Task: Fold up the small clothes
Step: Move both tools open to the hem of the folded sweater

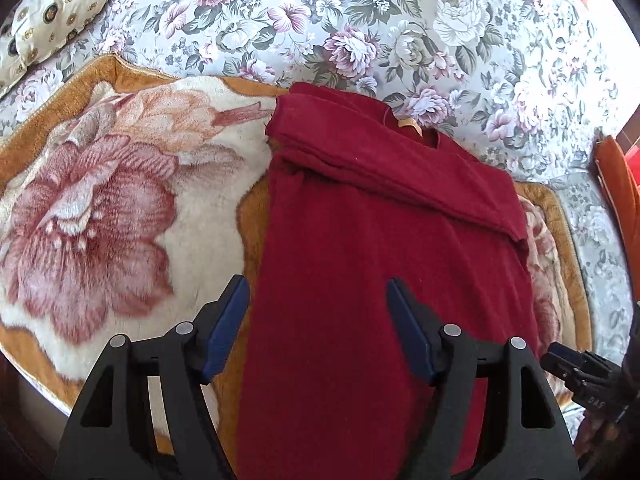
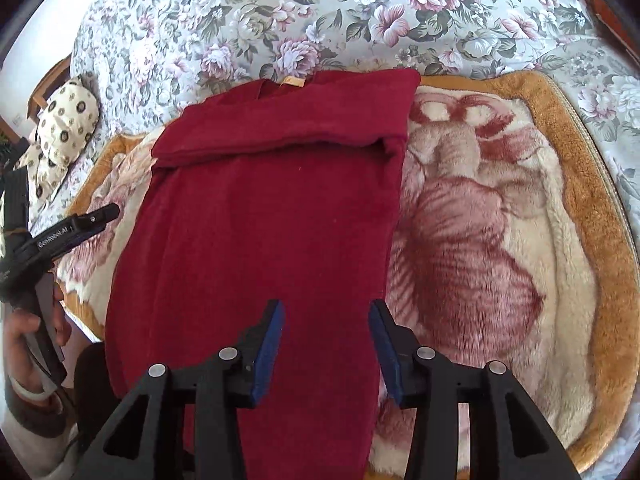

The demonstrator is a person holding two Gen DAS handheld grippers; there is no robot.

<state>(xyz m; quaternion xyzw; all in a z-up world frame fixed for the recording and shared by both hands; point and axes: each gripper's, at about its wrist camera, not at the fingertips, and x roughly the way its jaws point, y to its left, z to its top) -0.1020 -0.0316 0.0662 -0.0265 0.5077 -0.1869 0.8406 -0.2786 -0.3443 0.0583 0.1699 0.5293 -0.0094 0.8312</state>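
One dark red garment (image 1: 360, 240) lay folded lengthwise on the one plush blanket (image 1: 100, 200), and both grippers, left gripper (image 1: 316, 300) and right gripper (image 2: 326, 320), hovered above it, jaws wide, gripping nothing.

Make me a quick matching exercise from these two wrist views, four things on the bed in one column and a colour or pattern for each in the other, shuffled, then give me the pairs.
Things:
1. folded garment
2. plush blanket
3. bedsheet
4. small pillow

Descriptions:
A. cream with small dark and gold medallions
B. plain dark red
C. pale grey-blue with pink and white flowers and green leaves
D. cream with a large reddish flower and a tan border

Pairs: 1-B, 2-D, 3-C, 4-A
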